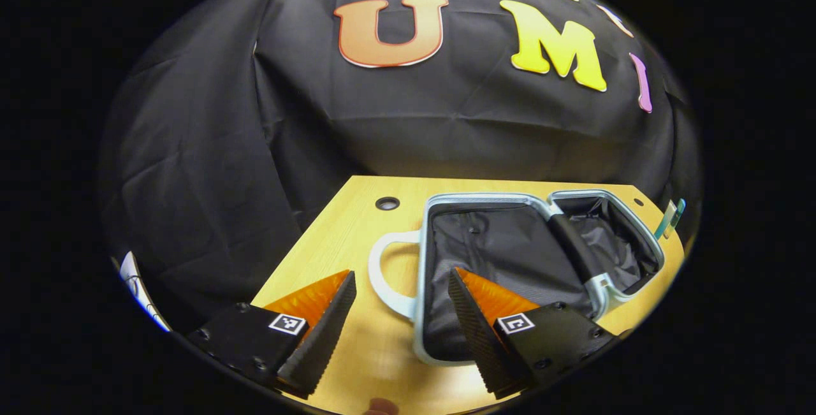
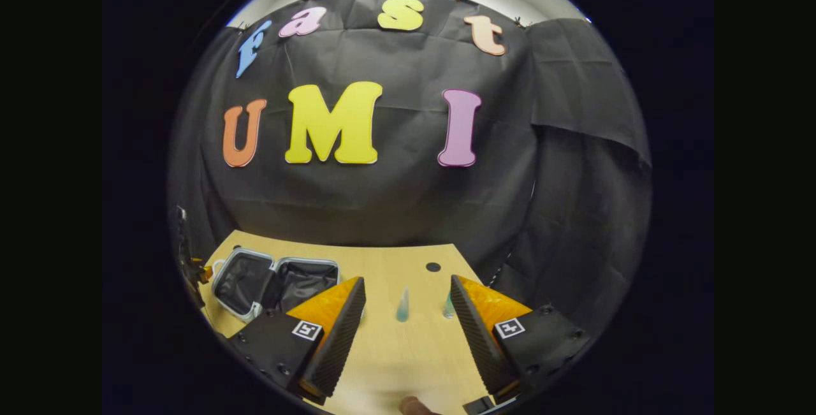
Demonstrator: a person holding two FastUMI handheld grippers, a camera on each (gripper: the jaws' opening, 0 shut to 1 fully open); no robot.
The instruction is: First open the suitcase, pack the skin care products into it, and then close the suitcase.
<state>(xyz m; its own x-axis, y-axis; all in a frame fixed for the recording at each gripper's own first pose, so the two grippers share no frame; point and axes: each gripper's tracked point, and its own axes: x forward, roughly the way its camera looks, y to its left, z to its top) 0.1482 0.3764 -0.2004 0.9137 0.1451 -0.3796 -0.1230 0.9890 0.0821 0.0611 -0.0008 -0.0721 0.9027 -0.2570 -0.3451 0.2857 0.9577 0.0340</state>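
**Case open, tubes not yet packed**

Suitcase [image 1: 510,255] lies flat on the wooden table [image 1: 338,236], both halves splayed, dark fabric lining up, pale hard rim all round. White carry handle [image 1: 382,275] sticks out toward the left gripper [image 1: 400,319], which hovers just above the near edge w/ fingers spread wide, nothing between them. In the right gripper view the same case sits at table's left end.

Right gripper [image 2: 408,332] also released, jaws apart, empty. Straight ahead of it, between the finger lines: a small tube [image 2: 402,305] standing upright on the table, bluish-clear. A second tube [image 2: 449,306] just beside the right finger, partly hidden. In the left gripper view a teal-tipped tube [image 1: 670,218] shows past the case's far corner; can't tell if it's one of the same two.

Handling, my read: tubes look light, narrow, top-heavy standing like that, so prob. tip at a nudge. Plastic skin likely smooth, maybe squashy. Best grip low-to-mid body, squeeze gently, come in square. Case shell looks stiff, lining soft; open lid half should swing easily from its rim or handle.

Stage: opening done, packing next, closing after.
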